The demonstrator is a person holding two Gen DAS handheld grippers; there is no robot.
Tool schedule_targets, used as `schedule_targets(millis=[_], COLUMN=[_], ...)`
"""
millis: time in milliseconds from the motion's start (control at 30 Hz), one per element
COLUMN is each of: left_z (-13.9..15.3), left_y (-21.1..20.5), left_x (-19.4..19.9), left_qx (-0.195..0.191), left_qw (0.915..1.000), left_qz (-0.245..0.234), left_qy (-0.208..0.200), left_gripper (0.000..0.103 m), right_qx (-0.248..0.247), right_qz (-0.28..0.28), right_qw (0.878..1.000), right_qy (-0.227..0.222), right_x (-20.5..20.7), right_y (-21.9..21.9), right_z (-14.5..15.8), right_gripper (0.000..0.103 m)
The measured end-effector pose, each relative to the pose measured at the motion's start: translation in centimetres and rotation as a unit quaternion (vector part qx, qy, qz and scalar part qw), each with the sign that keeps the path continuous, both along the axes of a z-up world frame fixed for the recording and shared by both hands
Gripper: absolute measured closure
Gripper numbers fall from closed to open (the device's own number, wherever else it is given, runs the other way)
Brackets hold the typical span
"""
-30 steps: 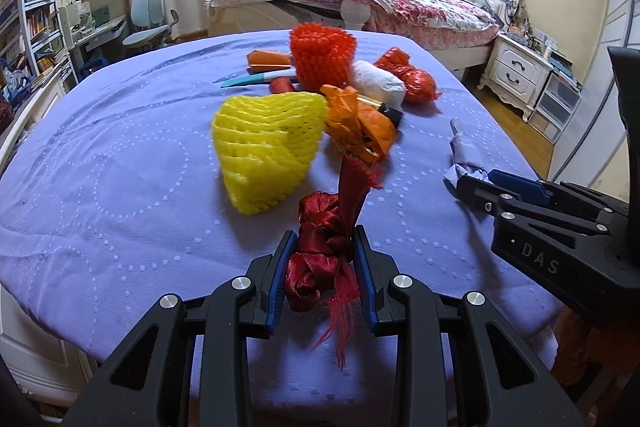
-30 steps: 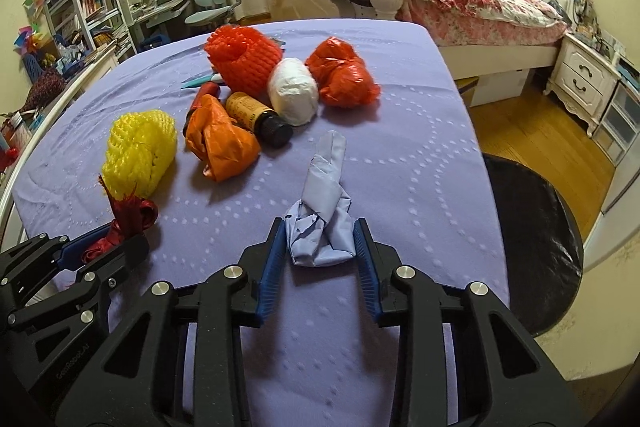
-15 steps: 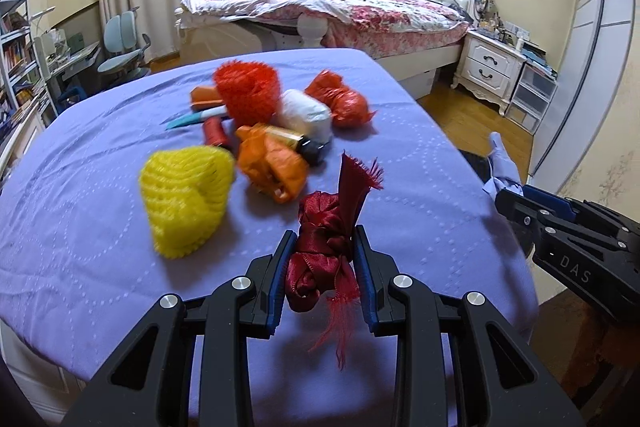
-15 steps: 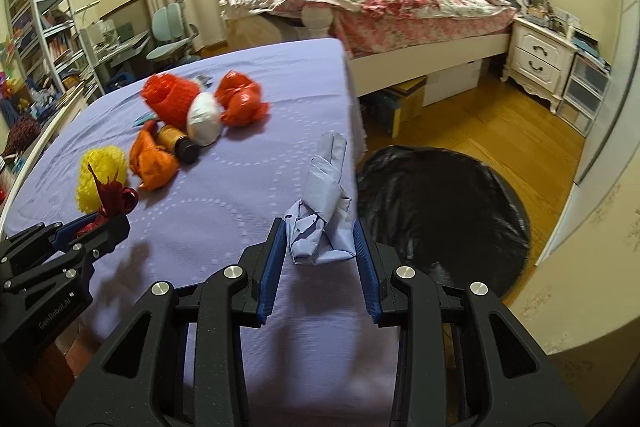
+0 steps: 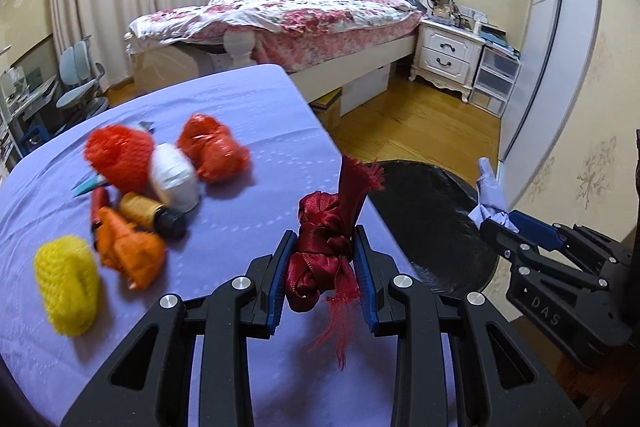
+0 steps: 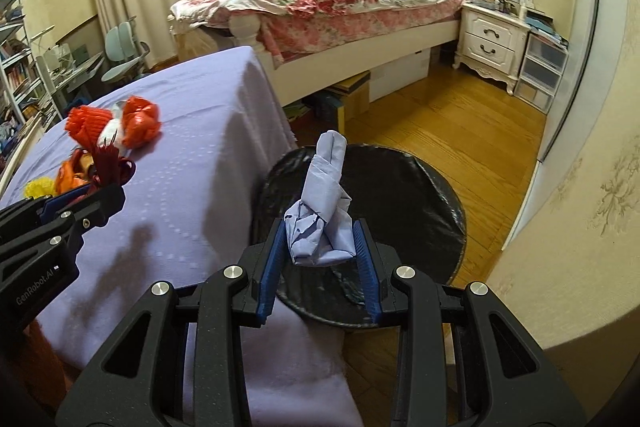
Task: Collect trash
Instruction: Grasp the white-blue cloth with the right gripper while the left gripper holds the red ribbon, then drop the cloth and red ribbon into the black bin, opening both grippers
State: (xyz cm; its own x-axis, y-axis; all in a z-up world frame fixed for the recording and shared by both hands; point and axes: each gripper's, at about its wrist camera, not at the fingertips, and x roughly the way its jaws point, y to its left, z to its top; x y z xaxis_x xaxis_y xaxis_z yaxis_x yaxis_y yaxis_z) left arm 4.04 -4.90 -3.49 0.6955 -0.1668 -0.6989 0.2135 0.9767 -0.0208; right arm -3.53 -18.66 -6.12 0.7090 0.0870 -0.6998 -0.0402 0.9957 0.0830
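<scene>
Tools [image 5: 323,269] over purple tablecloth [image 5: 240,115], bedroom.

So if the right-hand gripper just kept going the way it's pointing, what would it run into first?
Most likely the black bin bag on the floor beside the table. The right gripper, shut on a pale blue wad, points down at its opening, and nothing seems to lie between, though depth is hard to judge.
</scene>
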Motion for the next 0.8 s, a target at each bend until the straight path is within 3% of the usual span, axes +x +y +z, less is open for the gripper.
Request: schedule_targets(millis=[633,800], left_z=[-2.0,-2.0], left_y=[-6.1,-6.6], left_x=[4.7,4.8], left_qx=[0.053,0.061], left_qw=[0.998,0.9976], left_qz=[-0.028,-0.027], left_qy=[0.023,0.019], left_gripper=[0.07,0.044], right_qx=[0.017,0.023], right_qz=[-0.034,-0.042], right_qw=[0.999,0.999], right_qy=[0.008,0.005], right_x=[4.0,4.0], right_y=[-4.3,-4.9], right_z=[-1.5,-1.3], right_gripper=[0.069,0.069])
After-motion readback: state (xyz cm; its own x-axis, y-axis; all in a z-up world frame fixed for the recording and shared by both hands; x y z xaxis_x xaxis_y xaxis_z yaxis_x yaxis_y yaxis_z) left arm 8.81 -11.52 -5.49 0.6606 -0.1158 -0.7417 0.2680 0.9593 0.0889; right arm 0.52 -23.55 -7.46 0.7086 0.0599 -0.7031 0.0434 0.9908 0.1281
